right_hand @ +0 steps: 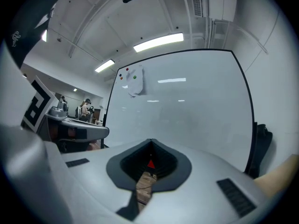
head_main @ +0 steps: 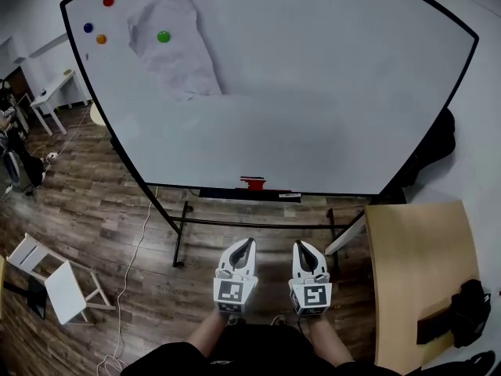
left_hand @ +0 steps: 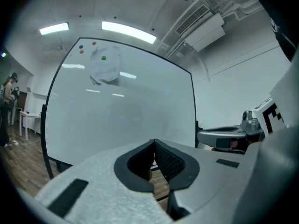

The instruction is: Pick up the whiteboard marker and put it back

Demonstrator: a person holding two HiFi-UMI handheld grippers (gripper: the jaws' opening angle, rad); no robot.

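A large whiteboard [head_main: 313, 92] on a wheeled stand stands ahead of me. A small red thing [head_main: 252, 182] lies on its tray at the bottom edge; it is too small to tell whether it is the marker. It also shows as a red speck [right_hand: 151, 164] through the hollow behind the right gripper's jaws. My left gripper [head_main: 249, 243] and right gripper [head_main: 299, 245] are held side by side, low in the head view, well short of the tray. Both point level at the board with their tips together and nothing between them. The left gripper [left_hand: 154, 141] and right gripper [right_hand: 150, 141] face the board.
Coloured magnets [head_main: 108, 1] and a crumpled paper [head_main: 176, 49] under a green magnet are on the board's upper left. A wooden table [head_main: 415, 265] with a black thing [head_main: 466, 312] stands at the right. A white chair [head_main: 55, 284] and a cable [head_main: 129, 288] are on the floor at left.
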